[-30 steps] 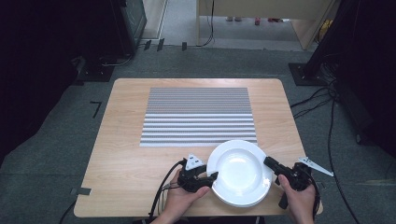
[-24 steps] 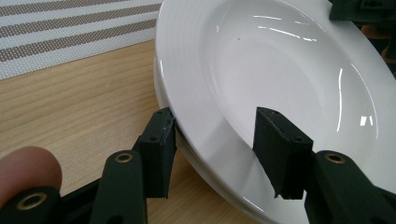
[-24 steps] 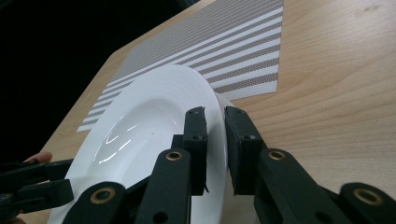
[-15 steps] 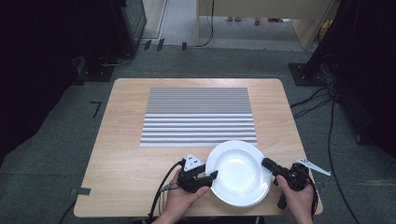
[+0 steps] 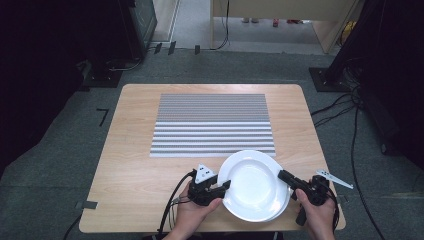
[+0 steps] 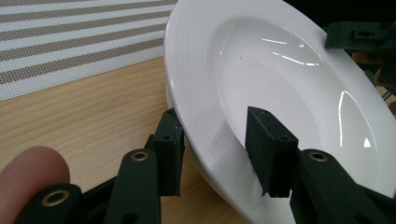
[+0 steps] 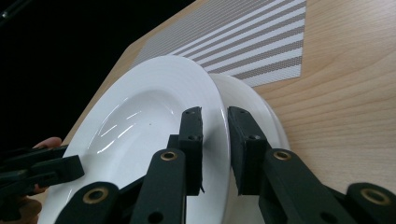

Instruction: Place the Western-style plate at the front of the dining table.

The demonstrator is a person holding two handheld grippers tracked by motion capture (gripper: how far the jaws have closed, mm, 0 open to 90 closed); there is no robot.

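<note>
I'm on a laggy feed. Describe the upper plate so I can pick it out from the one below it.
On the light wooden table, look at the near right corner, just below the grey striped placemat. Two white plates are stacked there; the upper white plate is the tilted one, with the left gripper and right gripper straddling opposite edges of its rim, while the lower white plate peeks out behind.

Black two-jaw tools (image 5: 224,186) (image 5: 283,175), brass-ringed pivot screws, grey three-cornered plates, black cables.

Glossy white deep plate (image 5: 254,183), ridged rim, tilted, lifted above a second white plate (image 7: 254,105) lying on the wooden counter (image 5: 135,165), near edge.
</note>
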